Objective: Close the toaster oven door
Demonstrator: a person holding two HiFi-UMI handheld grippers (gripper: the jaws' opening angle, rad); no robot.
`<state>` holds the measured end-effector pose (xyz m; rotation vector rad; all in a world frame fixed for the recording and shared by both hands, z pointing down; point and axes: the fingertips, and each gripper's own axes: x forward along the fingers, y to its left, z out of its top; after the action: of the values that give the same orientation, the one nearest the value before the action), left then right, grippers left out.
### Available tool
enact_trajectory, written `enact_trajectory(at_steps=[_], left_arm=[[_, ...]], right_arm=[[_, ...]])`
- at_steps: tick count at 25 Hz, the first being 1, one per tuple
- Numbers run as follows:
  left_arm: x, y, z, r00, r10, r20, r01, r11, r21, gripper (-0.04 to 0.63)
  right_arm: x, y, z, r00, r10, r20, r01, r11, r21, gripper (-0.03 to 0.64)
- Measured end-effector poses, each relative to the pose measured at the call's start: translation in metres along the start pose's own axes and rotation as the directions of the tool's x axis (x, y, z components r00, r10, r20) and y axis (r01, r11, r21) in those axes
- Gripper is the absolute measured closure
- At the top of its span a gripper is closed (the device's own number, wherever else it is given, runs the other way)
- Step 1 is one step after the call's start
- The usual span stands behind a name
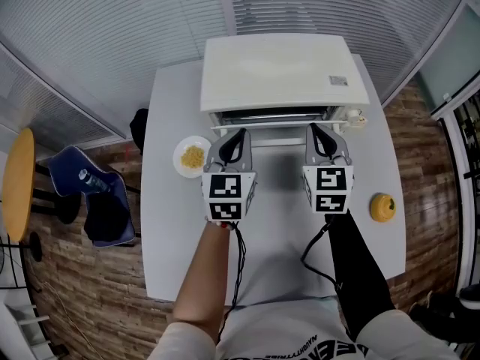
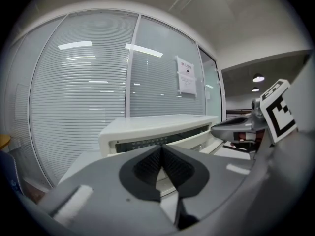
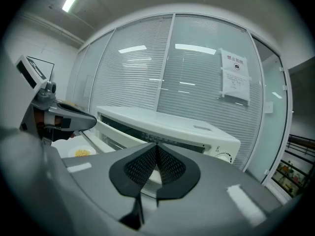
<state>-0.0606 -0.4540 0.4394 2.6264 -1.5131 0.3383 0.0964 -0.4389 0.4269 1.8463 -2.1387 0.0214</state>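
My left tongs [image 1: 237,135] and right tongs [image 1: 316,130] are shut, empty; the oven door [image 1: 274,133] just ahead (hinged, probably light) needs pushing at its top edge.

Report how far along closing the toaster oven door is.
Mostly done: the toaster oven door stands nearly upright, with a dark gap along its top. In hand: the left claw and right claw, both shut and empty, are at its front. Left: push it fully closed.
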Motion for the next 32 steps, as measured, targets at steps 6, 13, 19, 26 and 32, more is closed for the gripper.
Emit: enact_trajectory(at_steps=[6, 13, 19, 26, 32], left_arm=[[0.016, 0.006, 0.011, 1.000, 0.001, -0.008, -0.001, 1.000, 0.011, 0.541], [0.030, 0.011, 0.020, 1.000, -0.003, 0.001, 0.003, 1.000, 0.012, 0.541], [0.030, 0.013, 0.021, 1.000, 0.001, 0.006, -0.001, 1.000, 0.017, 0.541], [-0.003, -0.005, 0.024, 0.998, 0.002, 0.070, -0.005, 0.999, 0.045, 0.541], [-0.050, -0.025, 0.029, 0.995, 0.003, 0.096, -0.005, 1.000, 0.026, 0.541]], right_arm=[[0.016, -0.004, 0.012, 1.000, 0.012, 0.017, -0.012, 1.000, -0.017, 0.615], [0.032, -0.010, 0.020, 1.000, 0.002, 0.014, -0.002, 1.000, -0.024, 0.615], [0.031, -0.009, 0.019, 1.000, 0.011, 0.008, -0.011, 1.000, -0.015, 0.615], [-0.022, -0.010, 0.032, 0.994, 0.003, 0.110, 0.001, 0.999, -0.033, 0.615], [-0.082, -0.011, 0.033, 0.987, -0.017, 0.162, 0.018, 1.000, -0.008, 0.615]])
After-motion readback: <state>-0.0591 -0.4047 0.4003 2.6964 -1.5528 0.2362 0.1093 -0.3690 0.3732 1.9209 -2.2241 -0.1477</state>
